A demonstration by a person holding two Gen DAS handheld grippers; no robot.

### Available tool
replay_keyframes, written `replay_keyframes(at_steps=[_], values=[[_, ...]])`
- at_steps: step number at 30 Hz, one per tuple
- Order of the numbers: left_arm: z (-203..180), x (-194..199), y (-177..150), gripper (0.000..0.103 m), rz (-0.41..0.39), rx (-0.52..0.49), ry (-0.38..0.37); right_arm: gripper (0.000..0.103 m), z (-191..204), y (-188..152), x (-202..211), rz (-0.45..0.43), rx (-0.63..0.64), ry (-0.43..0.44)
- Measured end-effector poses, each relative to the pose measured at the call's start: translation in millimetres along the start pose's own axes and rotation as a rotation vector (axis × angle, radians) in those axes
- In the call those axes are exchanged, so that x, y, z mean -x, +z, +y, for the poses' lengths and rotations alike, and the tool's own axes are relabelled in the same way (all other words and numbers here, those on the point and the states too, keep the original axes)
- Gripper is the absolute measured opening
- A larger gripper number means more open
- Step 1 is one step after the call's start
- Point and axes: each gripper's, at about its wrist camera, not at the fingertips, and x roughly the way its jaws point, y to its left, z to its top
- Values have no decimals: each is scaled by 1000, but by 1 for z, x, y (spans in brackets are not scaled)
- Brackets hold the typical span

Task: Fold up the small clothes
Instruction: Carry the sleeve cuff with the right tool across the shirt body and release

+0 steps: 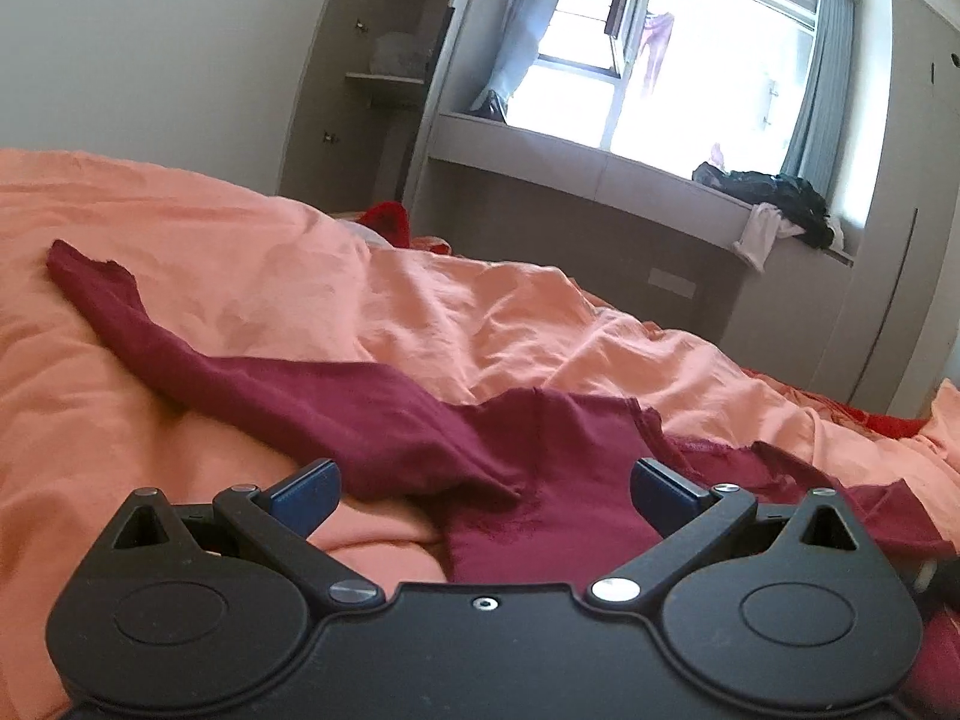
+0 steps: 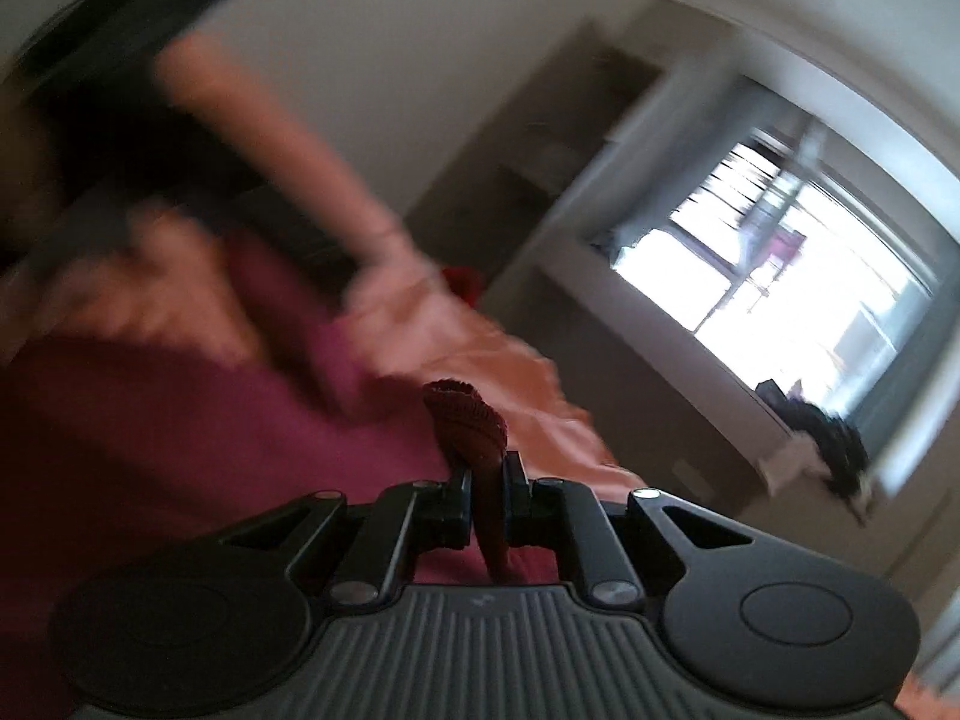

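progress: early, dark red knit garment (image 1: 384,414) mostly unfolded, sprawled on rumpled orange bedsheet (image 1: 180,228) | left gripper (image 1: 483,495): jaws spread, empty, cloth lying just ahead between them | right gripper (image 2: 487,480): jaws pinching a ribbed edge of it | left: basically all the folds, I'd say

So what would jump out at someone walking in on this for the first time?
Probably the dark red garment sprawled across the orange bedding, one long sleeve trailing off to the left. Next, the right gripper, shut on a bunched red fold of cloth, while the left gripper hovers open over the garment. Behind, a bright window glares.
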Motion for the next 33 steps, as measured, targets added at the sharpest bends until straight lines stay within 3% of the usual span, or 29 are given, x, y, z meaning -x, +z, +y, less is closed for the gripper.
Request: replay_keyframes(at_steps=[4, 7, 9, 14, 19, 26, 29, 31, 32, 33], values=[[-3, -8, -7, 103, 34, 5, -62, 11, 39, -7, 0, 30, 89, 78], [-8, -15, -12, 103, 67, 8, -122, 17, 43, -13, 6, 52, 70, 137], [-13, -19, -15, 103, 83, 1, -156, 39, 36, -18, 15, 65, 20, 187], [-27, -28, -25, 103, 145, -36, -246, 69, -25, -33, 41, 92, -165, 229], [-39, -32, -36, 103, 205, -89, -304, 84, -100, -65, 44, 177, -379, 133], [-50, -32, -49, 103, 250, -181, -315, 84, -203, -124, -3, 285, -694, -33], [-55, -31, -54, 103, 262, -239, -323, 83, -233, -157, -46, 341, -778, -94], [-60, -29, -58, 103, 262, -284, -333, 76, -246, -176, -69, 377, -853, -95], [-61, -27, -60, 103, 262, -301, -335, 65, -252, -182, -78, 393, -889, -82], [-64, -26, -62, 103, 260, -326, -337, 45, -257, -189, -86, 408, -920, -62]])
